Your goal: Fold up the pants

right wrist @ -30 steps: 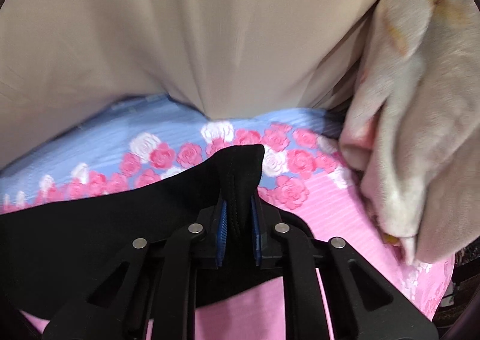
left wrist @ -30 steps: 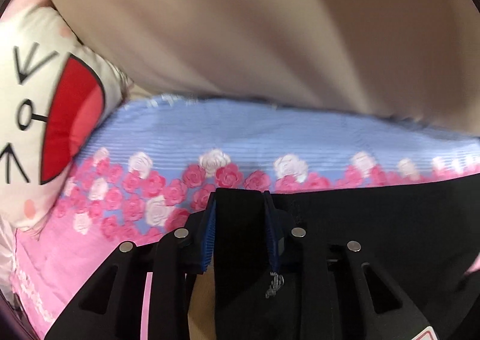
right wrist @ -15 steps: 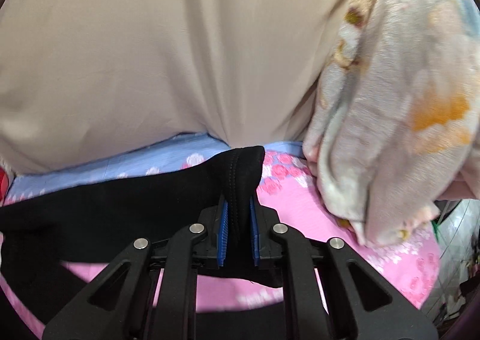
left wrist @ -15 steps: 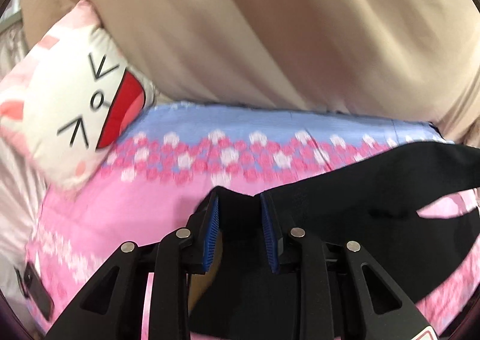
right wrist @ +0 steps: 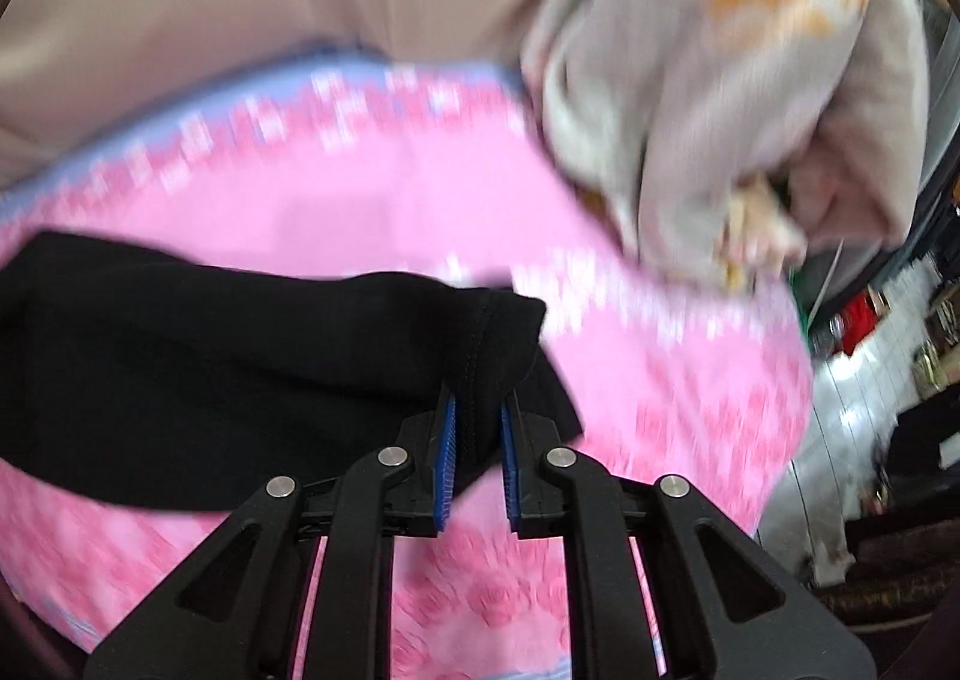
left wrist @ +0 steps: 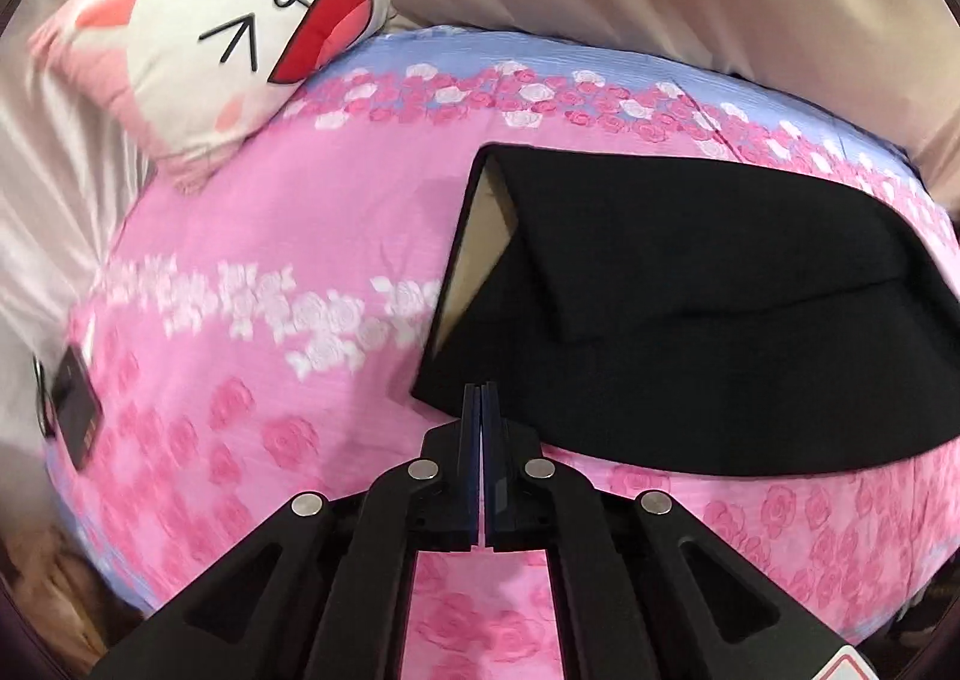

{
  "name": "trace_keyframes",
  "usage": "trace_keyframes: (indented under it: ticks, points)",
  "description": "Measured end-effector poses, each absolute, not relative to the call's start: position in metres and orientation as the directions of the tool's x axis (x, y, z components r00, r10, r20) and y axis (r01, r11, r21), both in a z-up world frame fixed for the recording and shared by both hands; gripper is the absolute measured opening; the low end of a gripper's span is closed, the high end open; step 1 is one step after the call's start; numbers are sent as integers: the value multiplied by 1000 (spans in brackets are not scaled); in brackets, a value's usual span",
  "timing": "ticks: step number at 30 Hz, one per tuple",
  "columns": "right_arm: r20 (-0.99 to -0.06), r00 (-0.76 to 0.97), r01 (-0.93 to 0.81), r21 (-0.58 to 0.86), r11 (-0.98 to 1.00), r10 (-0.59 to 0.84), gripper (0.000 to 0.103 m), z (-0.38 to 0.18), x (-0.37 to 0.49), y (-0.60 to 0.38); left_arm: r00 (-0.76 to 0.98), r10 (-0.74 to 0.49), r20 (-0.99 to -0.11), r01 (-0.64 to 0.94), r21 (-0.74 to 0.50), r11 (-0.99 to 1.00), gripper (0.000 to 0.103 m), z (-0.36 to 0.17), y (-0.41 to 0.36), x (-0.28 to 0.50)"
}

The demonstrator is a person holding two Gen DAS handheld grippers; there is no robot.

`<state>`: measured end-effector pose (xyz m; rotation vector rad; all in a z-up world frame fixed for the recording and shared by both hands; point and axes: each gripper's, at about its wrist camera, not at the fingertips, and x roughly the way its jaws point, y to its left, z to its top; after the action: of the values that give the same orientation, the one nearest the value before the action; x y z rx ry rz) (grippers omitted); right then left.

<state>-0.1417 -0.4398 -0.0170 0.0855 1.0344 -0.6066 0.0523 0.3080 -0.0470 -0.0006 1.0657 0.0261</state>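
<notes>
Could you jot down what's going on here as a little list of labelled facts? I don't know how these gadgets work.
Surface: bed with pink rose-print sheet
Garment: black pants, folded over, lying on the sheet
Left gripper: shut, holding nothing, just short of the pants' near corner
Right gripper: shut on a seamed edge of the pants
Cushion: white cartoon-face pillow at the bed's far left
Other cloth: pale patterned blanket bunched at the right
Dark flat object: at the sheet's left edge, unclear what

Bed (left wrist: 312, 236), pink rose-print sheet. Black pants (left wrist: 690, 284) folded, right. Cat-face cushion (left wrist: 240, 20) far left. Dark phone-like slab (left wrist: 75, 407) near left edge.
</notes>
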Motion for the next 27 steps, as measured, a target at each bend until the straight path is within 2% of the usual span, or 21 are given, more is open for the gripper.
trace_keyframes:
  ticks: [2, 3, 4, 6, 10, 14, 15, 17, 18, 20, 22, 27]
  points:
    - [-833, 342, 533, -209, 820, -435, 15, -30, -143, -441, 510, -56, -858, -51, -95, 994, 34, -42, 300, 51]
    - [-818, 345, 561, -213, 800, -459, 22, -30, -144, -439, 519, -86, -850, -69, -142, 987, 73, -39, 296, 53]
    - [-810, 348, 579, -210, 788, -471, 30, -29, -146, -439, 546, -94, -832, -98, -175, 980, 83, -37, 291, 54]
    - [-784, 363, 625, -196, 755, -503, 35, -21, -152, -438, 573, -77, -816, -131, -184, 974, 83, -37, 283, 63]
    - [-730, 380, 678, -199, 708, -569, 39, 5, -161, -431, 538, -55, -841, -222, -204, 954, 83, -54, 282, 97]
    - [-649, 407, 748, -166, 642, -642, 39, 38, -178, -415, 504, -26, -864, -252, -176, 952, 83, -74, 285, 118]
    - [-640, 412, 755, -160, 637, -648, 40, 42, -180, -412, 490, -19, -871, -249, -161, 955, 78, -79, 285, 123]
    - [-629, 426, 759, -144, 635, -651, 40, 48, -182, -402, 455, -7, -891, -217, -118, 969, 48, -90, 281, 132]
    - [-629, 433, 757, -135, 639, -645, 40, 50, -181, -396, 436, -17, -900, -201, -115, 973, 17, -95, 280, 134]
    - [-629, 448, 750, -123, 650, -635, 40, 52, -178, -383, 420, -44, -906, -172, -127, 977, 17, -101, 281, 134]
    - [-629, 469, 736, -109, 668, -620, 40, 53, -174, -368, 433, -78, -898, -134, -150, 980, 7, -97, 285, 130]
    - [-634, 516, 696, -81, 713, -576, 40, 52, -164, -332, 476, -144, -867, -5, -166, 986, 7, -58, 299, 108]
